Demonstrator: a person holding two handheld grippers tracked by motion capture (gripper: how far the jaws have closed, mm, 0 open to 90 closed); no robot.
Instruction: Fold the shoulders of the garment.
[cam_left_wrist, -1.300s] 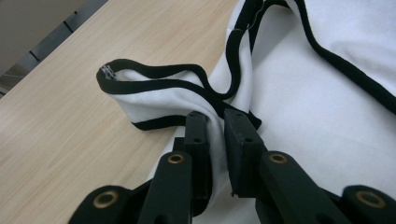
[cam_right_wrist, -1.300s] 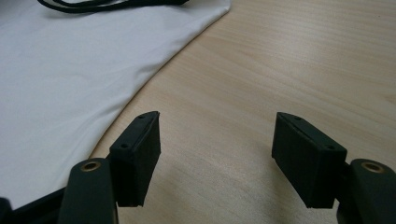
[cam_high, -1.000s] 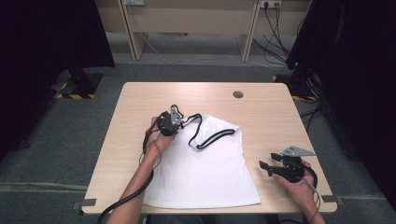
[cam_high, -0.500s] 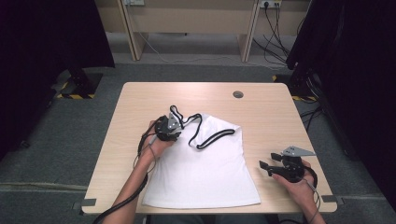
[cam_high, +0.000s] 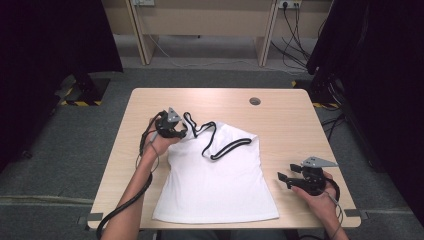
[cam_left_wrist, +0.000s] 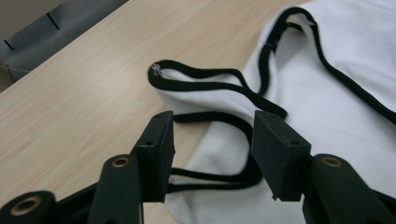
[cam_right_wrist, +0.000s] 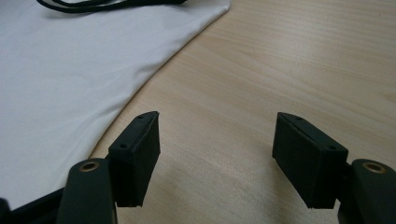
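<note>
Left gripper (cam_high: 181, 131), jaws just opening and holding nothing, hovers at the black-trimmed straps of a flat white tank top (cam_high: 220, 180); right gripper (cam_high: 282, 180) rests open at near right.

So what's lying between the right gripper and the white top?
Nothing: in the right gripper view, bare wood of the table runs from the right gripper to the white top.

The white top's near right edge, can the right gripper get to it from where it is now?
Probably yes. The right gripper is open, and bare table lies between it and the white top.
</note>
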